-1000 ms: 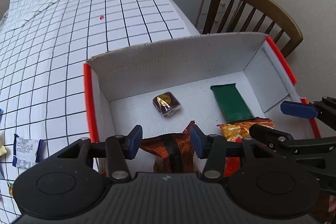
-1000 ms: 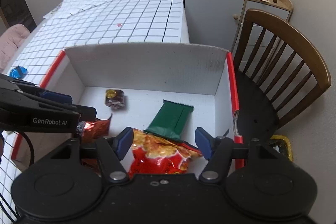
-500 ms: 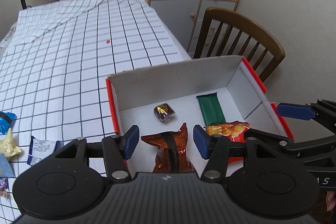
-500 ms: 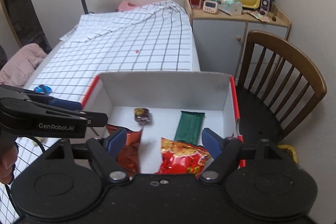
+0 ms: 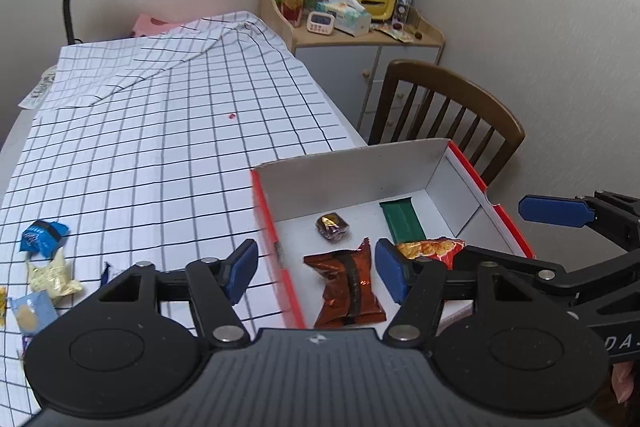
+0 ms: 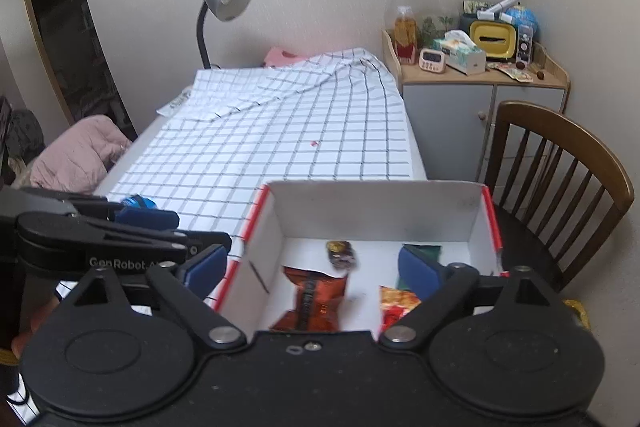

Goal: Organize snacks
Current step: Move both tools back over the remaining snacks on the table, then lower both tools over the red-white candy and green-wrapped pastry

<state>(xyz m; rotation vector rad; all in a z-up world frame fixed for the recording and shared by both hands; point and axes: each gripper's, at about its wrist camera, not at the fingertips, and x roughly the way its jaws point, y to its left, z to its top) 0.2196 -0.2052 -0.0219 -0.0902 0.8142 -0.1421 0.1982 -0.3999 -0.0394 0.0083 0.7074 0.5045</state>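
Observation:
A white box with red rims sits at the table's near right corner. Inside lie a brown-orange snack bag, a small dark wrapped sweet, a green bar and a red-yellow chip bag. My left gripper is open and empty, above the box's left near edge. My right gripper is open and empty, above the box. Several loose snacks lie on the cloth at the left: a blue packet and a pale yellow packet.
The table has a white checked cloth. A wooden chair stands right of the box. A cabinet with clutter is at the back right. A silver desk lamp stands at the far end.
Both grippers have pulled up and back from inside the box. The box and its snacks now look smaller and lower, and the loose snacks at the left have come into view.

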